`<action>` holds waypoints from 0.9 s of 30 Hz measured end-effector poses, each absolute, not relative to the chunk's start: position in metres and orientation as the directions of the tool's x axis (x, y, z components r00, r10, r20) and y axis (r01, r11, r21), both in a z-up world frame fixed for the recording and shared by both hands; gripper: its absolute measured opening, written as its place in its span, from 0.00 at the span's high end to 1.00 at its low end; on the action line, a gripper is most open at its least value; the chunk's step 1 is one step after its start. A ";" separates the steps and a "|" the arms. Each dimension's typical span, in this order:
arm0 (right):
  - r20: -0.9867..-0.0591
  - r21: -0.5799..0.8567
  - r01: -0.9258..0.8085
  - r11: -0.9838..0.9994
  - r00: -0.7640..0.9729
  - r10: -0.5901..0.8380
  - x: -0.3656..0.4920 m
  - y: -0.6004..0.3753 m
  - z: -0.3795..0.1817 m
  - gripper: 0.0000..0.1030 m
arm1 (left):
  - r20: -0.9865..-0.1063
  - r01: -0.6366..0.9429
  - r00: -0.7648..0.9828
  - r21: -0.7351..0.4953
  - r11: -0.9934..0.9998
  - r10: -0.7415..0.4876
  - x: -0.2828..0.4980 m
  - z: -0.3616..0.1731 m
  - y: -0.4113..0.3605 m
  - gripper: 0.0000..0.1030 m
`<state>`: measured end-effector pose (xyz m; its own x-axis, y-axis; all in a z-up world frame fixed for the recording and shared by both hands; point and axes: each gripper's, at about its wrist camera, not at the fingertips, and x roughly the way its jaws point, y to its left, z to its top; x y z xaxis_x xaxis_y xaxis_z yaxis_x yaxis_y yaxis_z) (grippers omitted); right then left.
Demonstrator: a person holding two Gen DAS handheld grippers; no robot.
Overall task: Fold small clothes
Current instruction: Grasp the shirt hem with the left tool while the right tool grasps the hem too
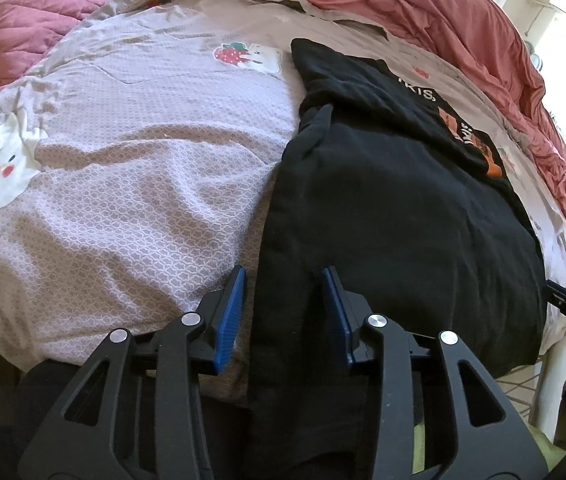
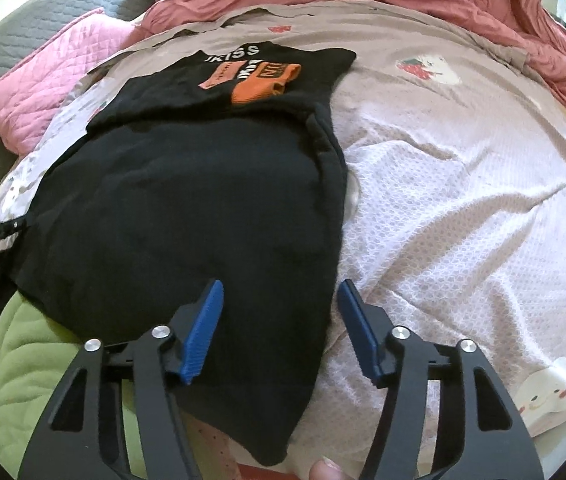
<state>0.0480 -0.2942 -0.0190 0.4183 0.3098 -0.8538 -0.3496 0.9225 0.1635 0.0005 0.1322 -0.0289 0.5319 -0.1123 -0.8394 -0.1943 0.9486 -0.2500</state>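
shirt (image 2: 187, 208): black, laid flat on the bedsheet (image 1: 123, 184), near hem hanging a bit over the bed edge; the printed end with the orange patch (image 2: 261, 84) is at the far side

left gripper (image 1: 283, 312): jaws partly open, set astride the shirt's left edge near the hem; cloth is seen between the pads but nothing looks pinched yet

right gripper (image 2: 279, 320): jaws about half open, straddling the shirt's right edge low down; no grip seen here either

poor view: at both grippers the black cloth hides the pad contact, so a light touch can't be ruled out

step: probably both near corners are being lined up for a lift and fold toward the print

risk 1: only one layer or just the seam gets caught if the jaws are shut this shallow, and the corner would slip out on the lift

risk 2: the sheet could be pinched along with the shirt, since it's bunched right under both edges

risk 3: uneven grips would skew the fold

sleeve (image 1: 315, 128): already folded in, could flop back out if the lift is jerky
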 end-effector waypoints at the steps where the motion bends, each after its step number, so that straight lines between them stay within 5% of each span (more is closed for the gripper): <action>1: -0.853 0.168 -0.346 0.923 0.418 0.312 0.049 -0.295 -0.020 0.48 | -0.840 -0.194 0.531 -0.250 0.949 -0.112 0.001 -0.029 0.132 0.70; 7: -0.839 0.196 -0.338 0.921 0.428 0.336 0.058 -0.297 -0.028 0.56 | -0.841 -0.193 0.528 -0.250 0.949 -0.115 0.002 -0.030 0.132 0.70; 12: -0.830 0.202 -0.347 0.916 0.435 0.348 0.062 -0.295 -0.026 0.81 | -0.842 -0.190 0.529 -0.243 0.951 -0.109 0.002 -0.030 0.130 0.70; 14: -0.831 0.182 -0.366 0.913 0.439 0.342 0.059 -0.294 -0.022 0.86 | -0.841 -0.181 0.531 -0.234 0.955 -0.105 0.002 -0.029 0.128 0.81; 18: -0.829 0.176 -0.376 0.910 0.442 0.344 0.051 -0.298 -0.015 0.88 | -0.840 -0.148 0.538 -0.177 0.973 -0.071 0.002 -0.025 0.116 0.93; 27: -0.850 0.179 -0.404 0.897 0.395 0.348 0.037 -0.301 -0.021 0.86 | -0.840 -0.152 0.527 -0.240 0.959 -0.127 0.001 -0.029 0.125 0.92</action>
